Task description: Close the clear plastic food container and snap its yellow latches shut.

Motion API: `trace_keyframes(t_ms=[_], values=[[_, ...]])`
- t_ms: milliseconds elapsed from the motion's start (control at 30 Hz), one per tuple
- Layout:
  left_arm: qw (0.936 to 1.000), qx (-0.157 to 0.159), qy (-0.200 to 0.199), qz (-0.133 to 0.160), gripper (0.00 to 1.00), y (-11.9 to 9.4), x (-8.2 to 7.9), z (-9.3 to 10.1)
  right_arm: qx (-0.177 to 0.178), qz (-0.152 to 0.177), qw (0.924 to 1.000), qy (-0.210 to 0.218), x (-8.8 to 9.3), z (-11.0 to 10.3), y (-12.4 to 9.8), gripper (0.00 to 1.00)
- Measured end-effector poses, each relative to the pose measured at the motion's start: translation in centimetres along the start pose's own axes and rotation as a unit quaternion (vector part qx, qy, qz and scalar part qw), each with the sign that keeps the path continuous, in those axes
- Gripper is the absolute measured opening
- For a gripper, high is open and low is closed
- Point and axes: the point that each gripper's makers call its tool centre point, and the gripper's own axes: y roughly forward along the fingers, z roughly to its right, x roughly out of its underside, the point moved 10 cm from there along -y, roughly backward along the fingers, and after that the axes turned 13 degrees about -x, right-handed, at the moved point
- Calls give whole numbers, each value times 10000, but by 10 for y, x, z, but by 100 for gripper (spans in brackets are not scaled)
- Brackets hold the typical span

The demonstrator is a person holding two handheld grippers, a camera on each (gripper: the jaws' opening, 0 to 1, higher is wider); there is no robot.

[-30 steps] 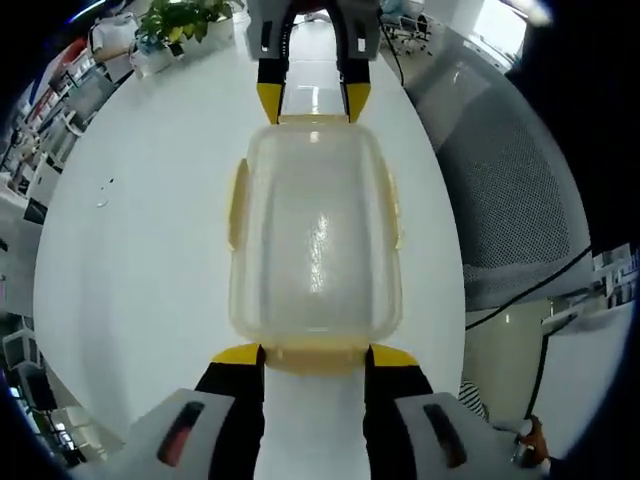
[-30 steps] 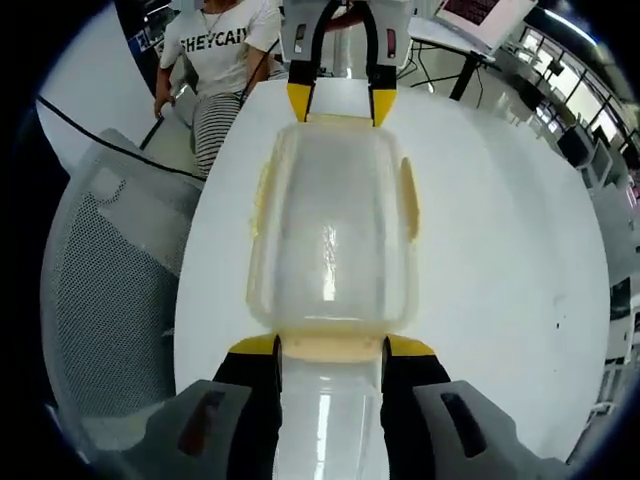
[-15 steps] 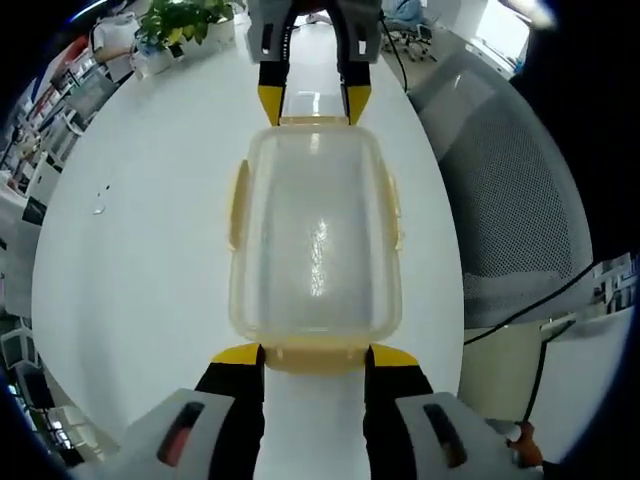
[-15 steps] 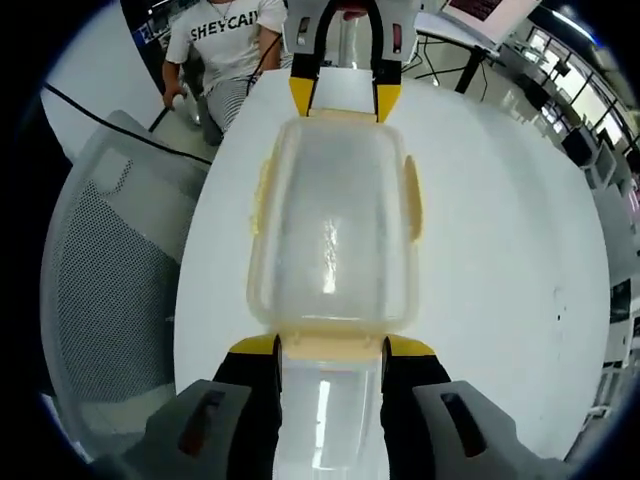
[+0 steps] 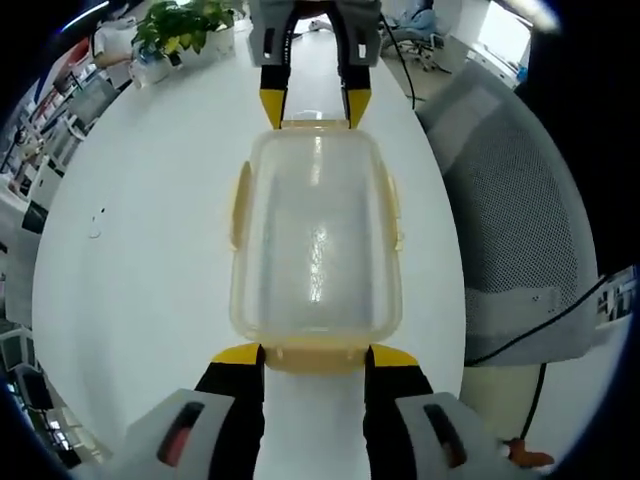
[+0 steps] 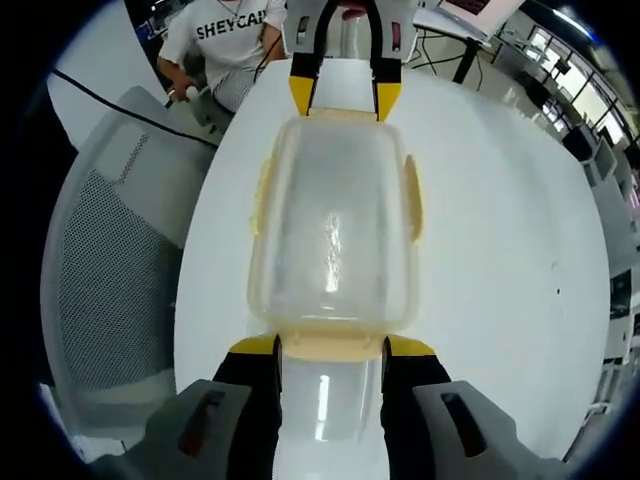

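Observation:
The clear plastic container [image 5: 315,240] with its lid on hangs lengthwise between my two grippers, over the white table [image 5: 140,250]. My left gripper [image 5: 315,355] is shut on the yellow end latch [image 5: 315,352] nearest its camera. The right gripper [image 5: 315,105] grips the far end. In the right gripper view the same container [image 6: 333,230] runs from my right gripper [image 6: 332,348], shut on its near end latch [image 6: 332,346], up to the left gripper [image 6: 338,98]. The yellow side latches [image 5: 238,205] [image 6: 411,200] stand slightly out from the long walls.
A grey mesh chair [image 5: 510,200] [image 6: 100,270] stands close to the table's edge. A potted plant [image 5: 180,20] sits at the table's far end. A person in a white shirt [image 6: 225,40] sits beyond the table. Desks and screens [image 6: 560,90] line the background.
Table, chair and room have slid a little in both views while the container stays fixed between the two grippers; both views moved together with it. Both grips are unchanged.

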Motion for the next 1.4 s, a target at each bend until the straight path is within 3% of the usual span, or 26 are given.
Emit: trace_keyframes(t_ms=[600, 1000, 1200, 1400], values=[[9999, 6, -140, 19, 33, 29, -59, 6, -83, -166, 9998, -107, 65, -5, -14, 35], [9998, 10, -108, 160, 33, 47, -102, 12, 45, -218, 9997, -100, 111, -19, -27, 35], [9997, 1, -108, 232, 33, 52, -117, 16, 40, -195, 9998, -42, 129, -22, -27, 35], [9998, -26, -46, 215, 33, 55, -123, 15, 58, -170, 9998, 4, 134, -23, -28, 35]])
